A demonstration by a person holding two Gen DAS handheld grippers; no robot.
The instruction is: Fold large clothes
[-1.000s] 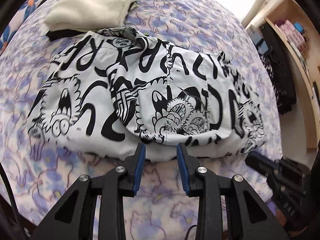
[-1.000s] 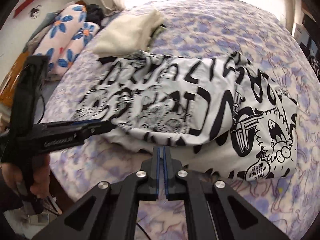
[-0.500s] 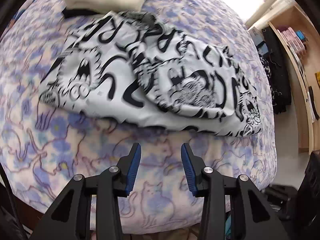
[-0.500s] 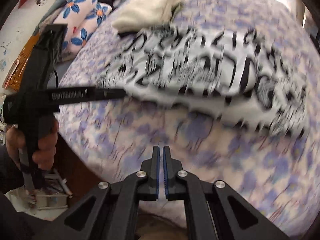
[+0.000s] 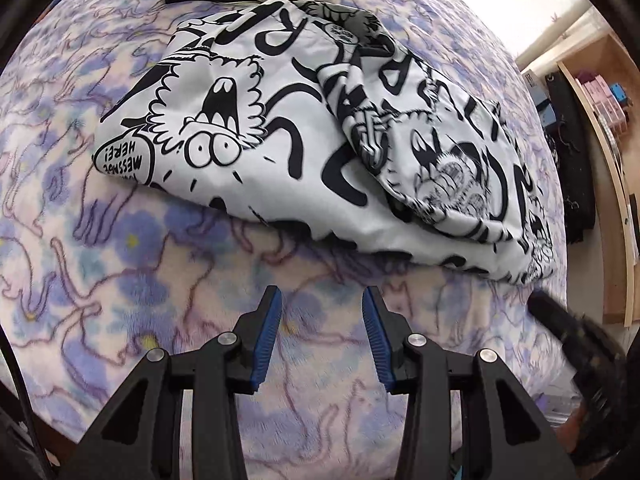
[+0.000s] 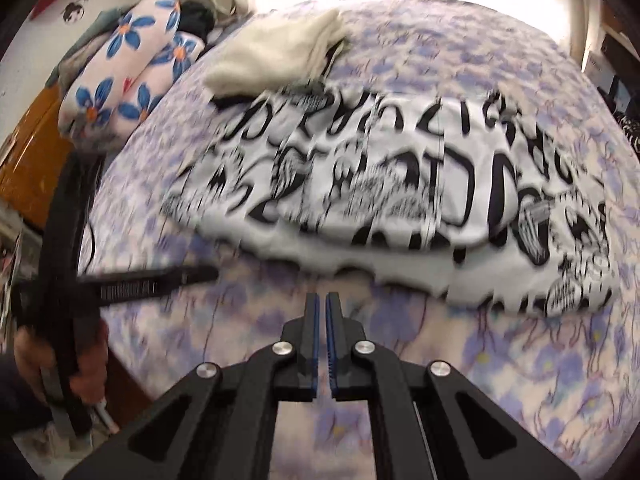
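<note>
On blanket (image 5: 120,280) — folded garment (image 5: 304,128), left tongs (image 5: 322,300) parted, empty.

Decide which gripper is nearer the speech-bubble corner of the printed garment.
Left. The left gripper hovers open over the blanket just short of that corner of the printed garment; the right gripper, shut, faces the garment's other end.

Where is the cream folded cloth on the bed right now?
The cream folded cloth lies at the far end of the bed, just behind the black-and-white printed garment and right of the flowered pillows.
</note>
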